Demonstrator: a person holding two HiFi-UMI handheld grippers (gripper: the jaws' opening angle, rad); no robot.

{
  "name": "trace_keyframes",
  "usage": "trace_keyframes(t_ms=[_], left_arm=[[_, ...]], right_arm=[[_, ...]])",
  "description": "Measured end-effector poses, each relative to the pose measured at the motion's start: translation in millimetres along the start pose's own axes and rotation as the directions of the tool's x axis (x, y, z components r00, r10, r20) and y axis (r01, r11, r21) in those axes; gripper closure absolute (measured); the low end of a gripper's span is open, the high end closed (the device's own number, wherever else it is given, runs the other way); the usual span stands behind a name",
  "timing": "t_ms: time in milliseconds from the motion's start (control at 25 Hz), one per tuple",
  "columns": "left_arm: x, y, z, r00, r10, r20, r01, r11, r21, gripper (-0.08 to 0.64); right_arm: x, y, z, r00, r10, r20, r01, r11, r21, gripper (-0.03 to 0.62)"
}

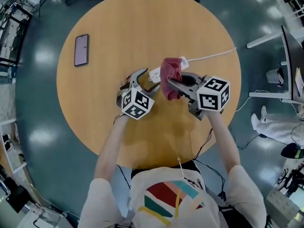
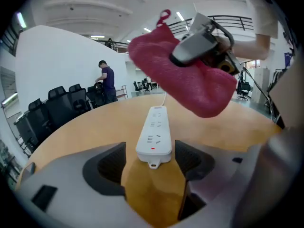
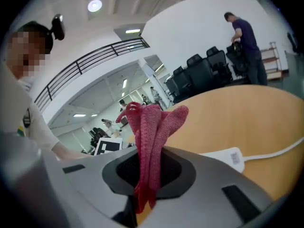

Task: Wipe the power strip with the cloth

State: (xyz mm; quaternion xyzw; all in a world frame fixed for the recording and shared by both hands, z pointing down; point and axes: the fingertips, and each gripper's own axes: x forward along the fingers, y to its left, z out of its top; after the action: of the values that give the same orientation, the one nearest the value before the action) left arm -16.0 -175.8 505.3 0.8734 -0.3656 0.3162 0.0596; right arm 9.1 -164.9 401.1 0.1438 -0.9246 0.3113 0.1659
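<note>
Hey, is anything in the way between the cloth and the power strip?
Nothing visible. The cloth, clamped in the right claw, hangs just above the strip, whose top lies bare. The open left claw flanks the strip's near end.

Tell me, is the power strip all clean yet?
Not yet. Done: the cloth is picked up, pinched in the right gripper. In hand: the cloth hangs in the air above the strip, and the open left gripper has a jaw on each side of the strip's near end, not squeezing it. Left: all the wiping itself.
</note>
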Motion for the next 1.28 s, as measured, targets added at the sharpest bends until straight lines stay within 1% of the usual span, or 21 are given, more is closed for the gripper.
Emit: trace_keyframes(t_ms=[80, 120, 160, 240, 360, 440, 480, 520, 600, 640, 760, 920, 1080, 1280], left_arm=[[12.5, 0.1, -7.8, 0.998, -0.04, -0.038, 0.041, 0.999, 0.034, 0.21], [16.0, -0.8, -10.1, 0.997, -0.057, -0.049, 0.059, 0.997, 0.04, 0.21], [17.5, -1.2, -10.8, 0.996, -0.069, -0.052, 0.071, 0.997, 0.037, 0.211], [18.0, 0.2, -10.6, 0.995, -0.089, -0.053, 0.09, 0.996, 0.019, 0.212], [19.1, 2.6, -12.0, 0.992, -0.113, -0.051, 0.113, 0.993, 0.017, 0.213], [19.1, 3.0, -15.0, 0.991, -0.122, -0.053, 0.124, 0.992, 0.039, 0.236], [19.2, 2.7, -16.3, 0.991, -0.125, -0.054, 0.128, 0.991, 0.048, 0.259], [19.7, 2.6, -17.1, 0.99, -0.126, -0.056, 0.129, 0.99, 0.052, 0.261], [21.6, 2.6, -17.5, 0.99, -0.127, -0.056, 0.13, 0.99, 0.053, 0.262], [22.6, 2.5, -17.3, 0.99, -0.127, -0.055, 0.13, 0.99, 0.052, 0.262], [23.8, 1.5, -17.0, 0.99, -0.131, -0.054, 0.134, 0.99, 0.05, 0.262], [23.6, 2.5, -18.6, 0.989, -0.136, -0.053, 0.139, 0.989, 0.051, 0.262], [24.3, 1.0, -16.6, 0.989, -0.136, -0.054, 0.139, 0.989, 0.05, 0.262], [22.1, 0.8, -16.4, 0.989, -0.138, -0.052, 0.141, 0.989, 0.052, 0.264]], right_arm=[[24.8, -11.0, 4.5, 0.995, 0.087, -0.047, -0.085, 0.995, 0.043, 0.554], [35.3, -14.6, 5.7, 0.991, 0.116, -0.07, -0.112, 0.992, 0.056, 0.554], [44.4, -18.0, 5.9, 0.987, 0.134, -0.093, -0.128, 0.99, 0.065, 0.554], [59.4, -26.7, 2.5, 0.98, 0.139, -0.141, -0.13, 0.989, 0.073, 0.554], [76.1, -42.6, -9.7, 0.971, 0.116, -0.209, -0.101, 0.992, 0.078, 0.554], [85.0, -52.9, -18.9, 0.961, 0.078, -0.264, -0.068, 0.997, 0.045, 0.554], [87.9, -58.3, -23.7, 0.953, 0.042, -0.299, -0.044, 0.999, 0.001, 0.554], [90.0, -63.4, -28.0, 0.943, -0.002, -0.334, -0.019, 0.998, -0.059, 0.554], [92.3, -70.8, -33.2, 0.921, -0.083, -0.381, 0.015, 0.984, -0.178, 0.553], [93.0, -72.0, -34.1, 0.913, -0.106, -0.393, 0.02, 0.976, -0.216, 0.554], [93.6, -69.7, -34.5, 0.905, -0.117, -0.41, 0.009, 0.967, -0.256, 0.553], [95.2, -67.6, -37.9, 0.9, -0.127, -0.418, 0.01, 0.963, -0.269, 0.554], [92.5, -70.3, -38.5, 0.901, -0.13, -0.414, 0.009, 0.96, -0.281, 0.552], [84.3, -74.7, -39.2, 0.888, -0.165, -0.43, -0.006, 0.929, -0.369, 0.554]])
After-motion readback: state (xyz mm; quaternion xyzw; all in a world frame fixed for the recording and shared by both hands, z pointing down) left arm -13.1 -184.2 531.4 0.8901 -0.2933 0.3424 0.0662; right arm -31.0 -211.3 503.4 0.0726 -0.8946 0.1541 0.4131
